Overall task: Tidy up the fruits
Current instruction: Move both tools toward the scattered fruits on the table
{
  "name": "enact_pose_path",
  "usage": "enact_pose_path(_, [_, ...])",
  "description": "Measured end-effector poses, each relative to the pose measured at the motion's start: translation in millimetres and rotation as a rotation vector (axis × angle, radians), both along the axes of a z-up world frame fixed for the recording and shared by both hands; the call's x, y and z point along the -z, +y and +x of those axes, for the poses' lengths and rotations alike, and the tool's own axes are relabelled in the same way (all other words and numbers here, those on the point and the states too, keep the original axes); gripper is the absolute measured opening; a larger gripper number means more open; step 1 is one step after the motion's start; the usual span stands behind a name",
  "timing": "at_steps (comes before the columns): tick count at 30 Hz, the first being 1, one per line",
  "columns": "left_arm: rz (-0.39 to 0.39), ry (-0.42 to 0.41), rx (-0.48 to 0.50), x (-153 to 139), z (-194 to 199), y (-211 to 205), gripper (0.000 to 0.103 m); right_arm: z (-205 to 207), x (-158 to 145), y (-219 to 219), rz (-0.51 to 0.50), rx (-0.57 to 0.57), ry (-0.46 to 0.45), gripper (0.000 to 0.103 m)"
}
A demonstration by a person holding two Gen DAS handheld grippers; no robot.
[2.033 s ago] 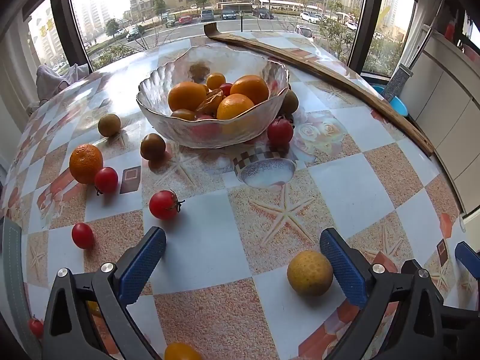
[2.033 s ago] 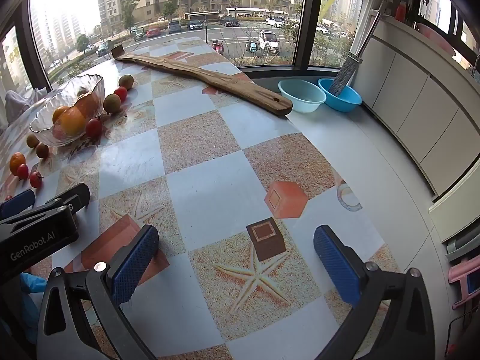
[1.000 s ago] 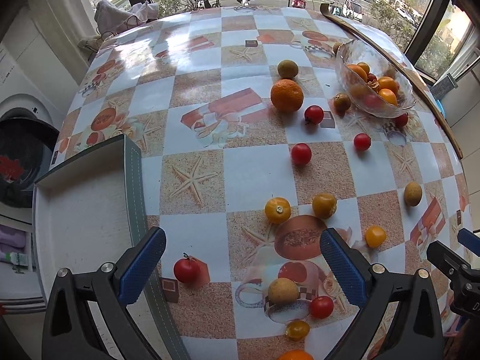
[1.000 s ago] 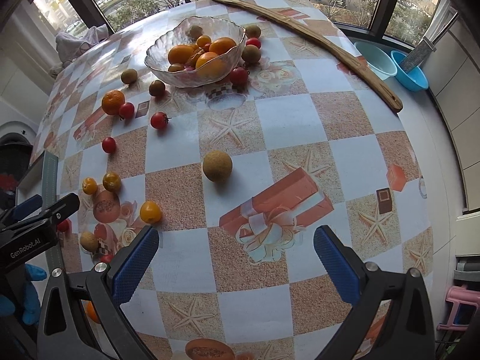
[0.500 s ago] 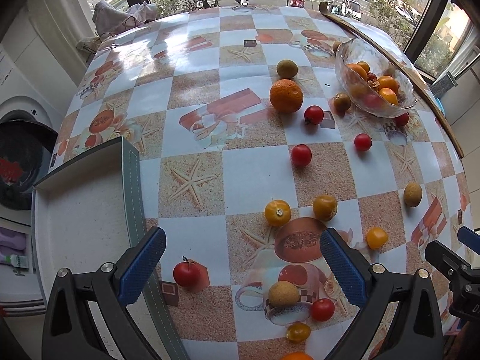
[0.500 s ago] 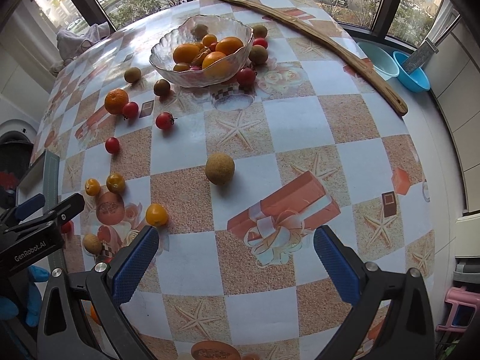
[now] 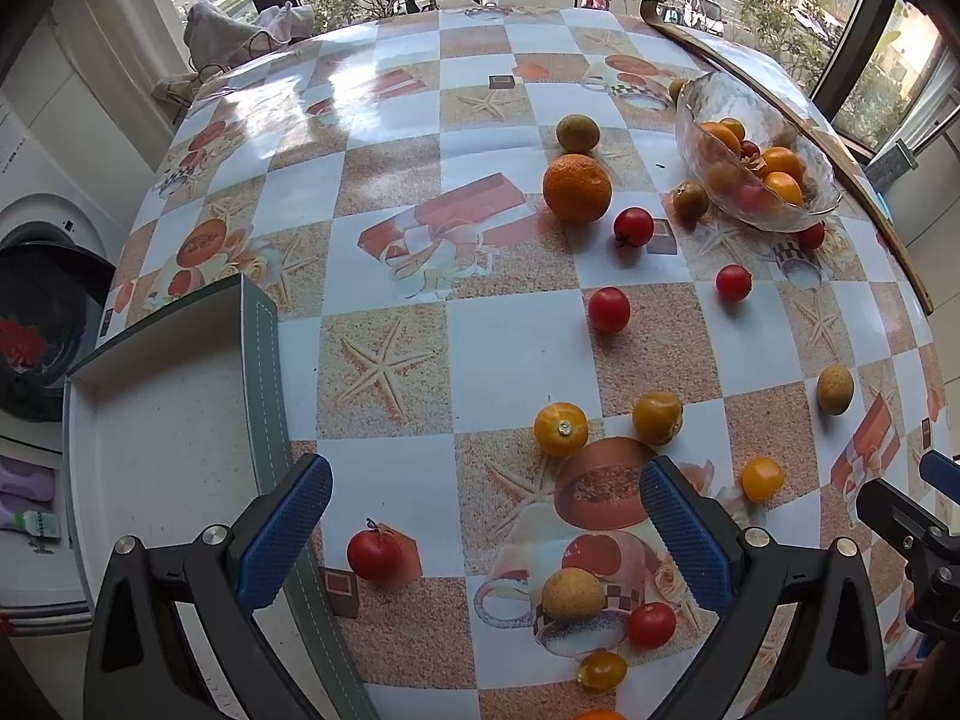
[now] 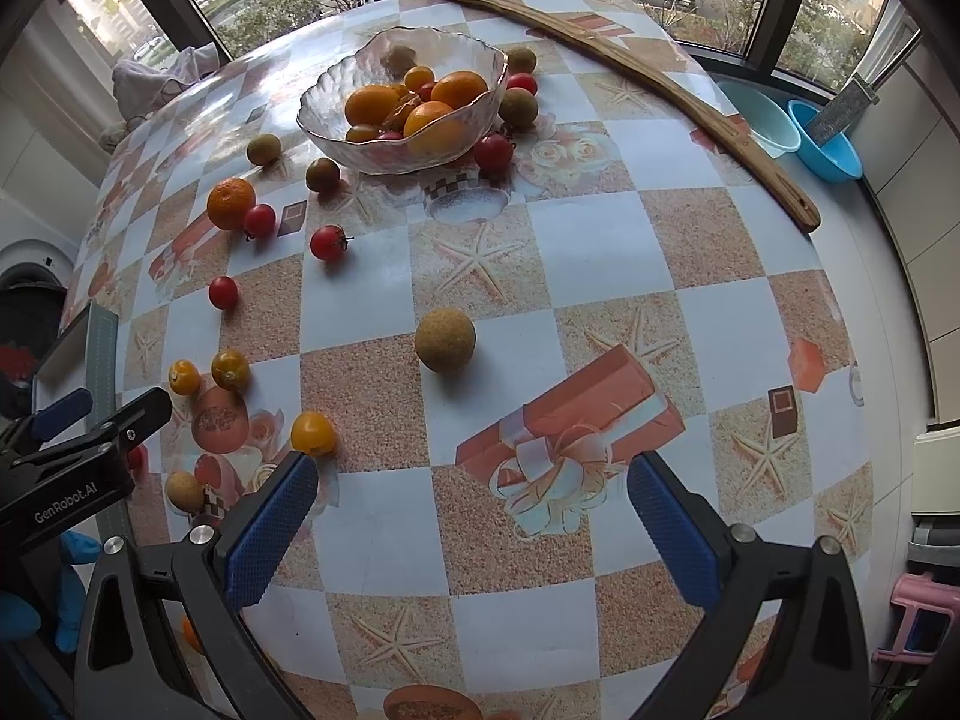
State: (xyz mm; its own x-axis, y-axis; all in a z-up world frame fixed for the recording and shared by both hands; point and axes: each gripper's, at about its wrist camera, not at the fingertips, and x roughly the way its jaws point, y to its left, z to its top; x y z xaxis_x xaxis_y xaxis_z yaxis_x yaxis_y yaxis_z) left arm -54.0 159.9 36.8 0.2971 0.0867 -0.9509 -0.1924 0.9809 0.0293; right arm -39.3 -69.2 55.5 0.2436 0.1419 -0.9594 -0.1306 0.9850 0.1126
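Note:
A glass bowl point(image 7: 690, 120) point(image 8: 312, 108) holding several oranges and tomatoes stands at the far side of the patterned table. Loose fruit lies scattered over the table: a big orange point(image 7: 576, 188) point(image 8: 230, 203), red tomatoes point(image 7: 608, 309) point(image 8: 327, 242), small yellow-orange fruits point(image 7: 560, 428) point(image 8: 312, 433) and a tan round fruit point(image 8: 445, 340) point(image 7: 834, 389). My left gripper point(image 7: 486, 528) is open and empty above the near edge, over a red tomato point(image 7: 374, 553) and a tan fruit point(image 7: 572, 594). My right gripper point(image 8: 471, 522) is open and empty, held above the table.
A shallow white tray with a grey-green rim point(image 7: 258, 372) sits at the table's left edge. A long wooden board point(image 8: 630, 60) lies along the far right edge. Two blue basins point(image 8: 822, 138) stand beyond it. A washing machine point(image 7: 36, 312) is at the left.
Two seconds ago both grippers were low over the table. Both have since pulled back and up, giving a wide view. In the last half second they hardly moved.

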Motion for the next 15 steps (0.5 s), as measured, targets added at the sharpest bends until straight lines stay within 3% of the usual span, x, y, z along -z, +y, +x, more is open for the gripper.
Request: enact_pose_path(15, [0.008, 0.004, 0.003, 3.6, 2.1, -1.9, 0.103, 1.8, 3.2, -0.2, 0.001, -0.001, 0.004, 0.103])
